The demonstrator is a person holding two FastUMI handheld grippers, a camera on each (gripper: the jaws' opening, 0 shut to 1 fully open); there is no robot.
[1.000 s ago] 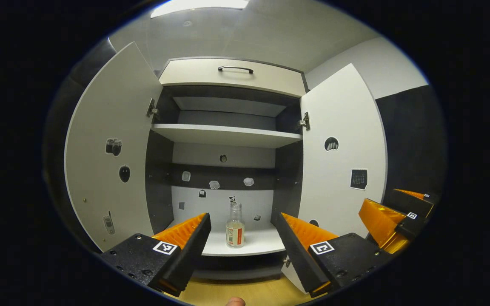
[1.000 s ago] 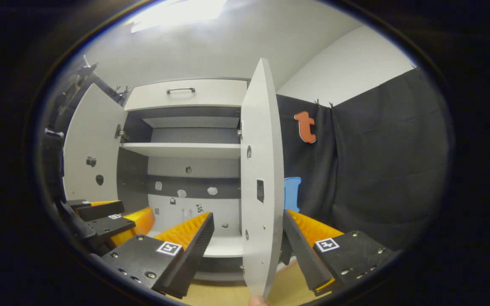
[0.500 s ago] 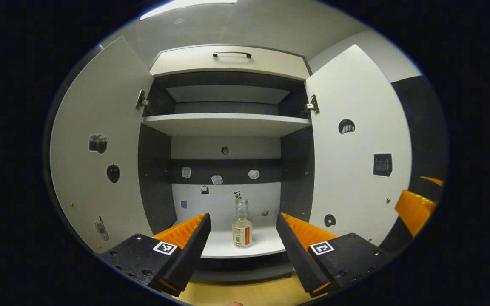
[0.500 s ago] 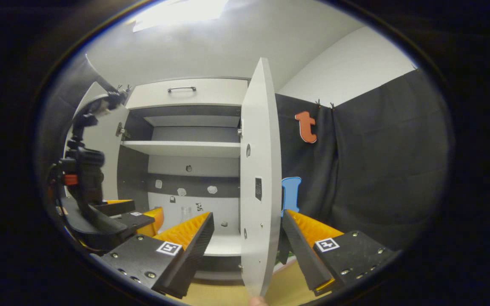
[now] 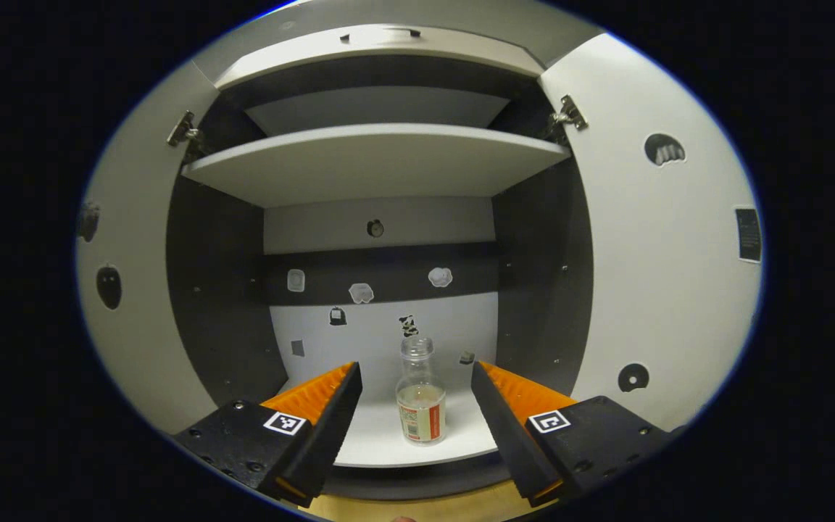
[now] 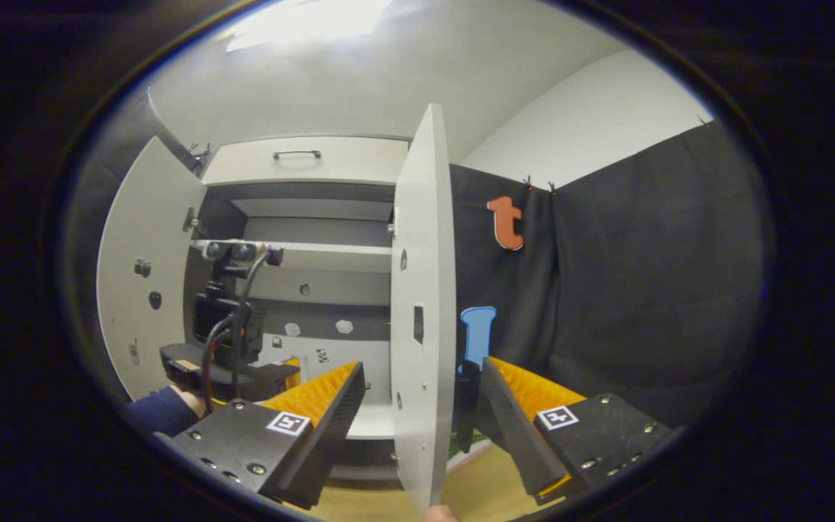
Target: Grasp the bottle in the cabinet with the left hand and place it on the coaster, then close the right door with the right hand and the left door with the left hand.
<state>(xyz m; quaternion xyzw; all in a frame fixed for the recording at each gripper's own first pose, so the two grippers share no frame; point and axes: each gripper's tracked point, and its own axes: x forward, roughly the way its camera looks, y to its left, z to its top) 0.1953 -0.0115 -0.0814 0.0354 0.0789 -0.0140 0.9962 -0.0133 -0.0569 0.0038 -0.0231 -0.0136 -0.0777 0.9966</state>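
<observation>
A small clear glass bottle (image 5: 421, 397) with a red and white label stands upright on the cabinet's bottom shelf (image 5: 381, 442). My left gripper (image 5: 414, 368) is open just in front of it, one finger on each side, not touching. Both doors are swung open: the left door (image 5: 124, 290) and the right door (image 5: 667, 275). In the right gripper view the right door (image 6: 421, 326) stands edge-on between the fingers of my open right gripper (image 6: 421, 366). Inside the cabinet, the left gripper (image 6: 243, 362) shows with a sleeved hand (image 6: 164, 409) holding it.
An upper shelf (image 5: 374, 156) spans the cabinet above the bottle. A drawer with a dark handle (image 6: 298, 154) tops the cabinet. Small stickers dot the back wall (image 5: 388, 333) and doors. A wooden table top (image 6: 479, 482) lies below the cabinet front.
My left gripper has moved forward into the cabinet, so the bottle looms larger between its fingers. The right gripper has shifted only slightly at the right door's edge.
</observation>
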